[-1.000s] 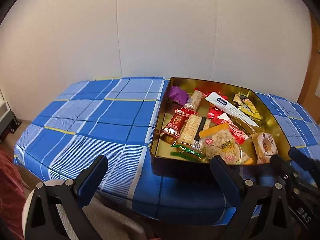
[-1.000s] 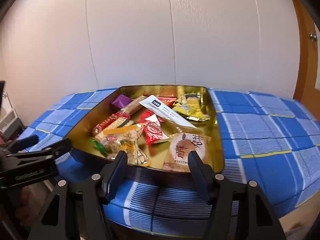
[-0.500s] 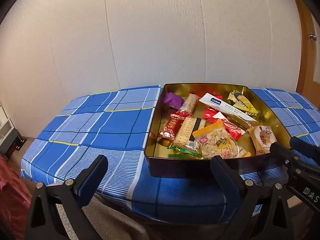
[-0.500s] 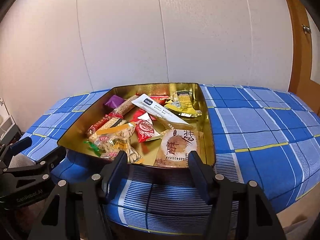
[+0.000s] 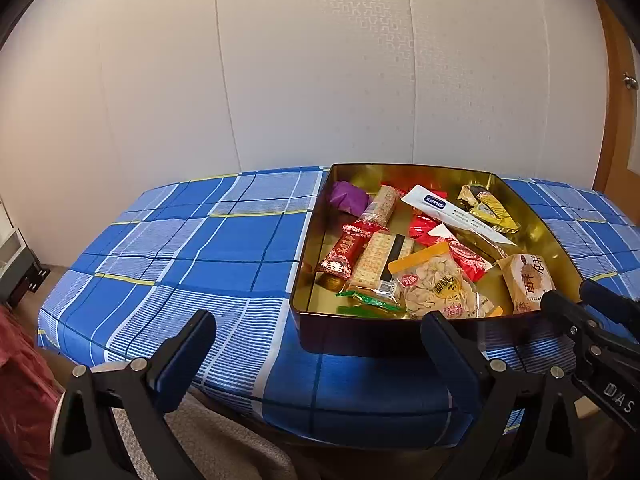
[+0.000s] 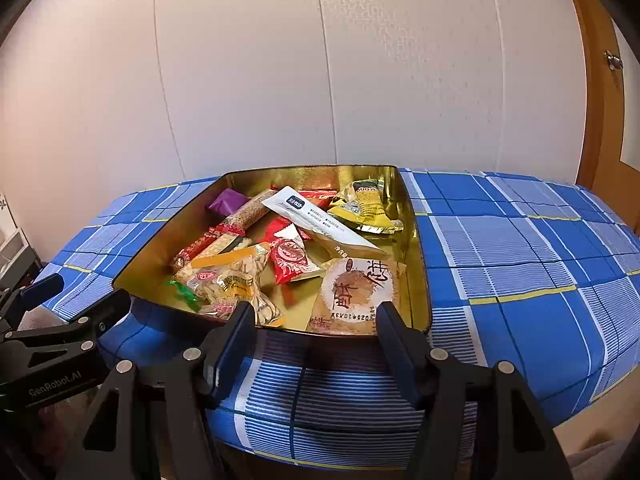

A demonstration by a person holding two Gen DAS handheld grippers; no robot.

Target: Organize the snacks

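Observation:
A dark tin [image 5: 360, 334] with a gold inside stands on the blue plaid tablecloth [image 5: 224, 256]. It holds several wrapped snacks: a seed packet [image 5: 434, 286], a cracker pack [image 5: 378, 262], a purple candy [image 5: 347, 197], a long white sachet [image 5: 456, 216]. The tin [image 6: 420, 280] also shows in the right wrist view, with a round pastry pack [image 6: 356, 292] at its near edge. My left gripper [image 5: 320, 336] is open and empty before the tin's near left corner. My right gripper [image 6: 316, 332] is open and empty just before the tin's near wall.
A white panelled wall [image 5: 320, 80] rises behind the table. A wooden door [image 6: 600, 100] is at the right. The cloth [image 6: 520, 264] lies bare to the right of the tin. The table's front edge is just below both grippers.
Both grippers have risen and tilted a little, so the tin sits lower and farther in view. Both stay open and empty. The snacks have not moved.

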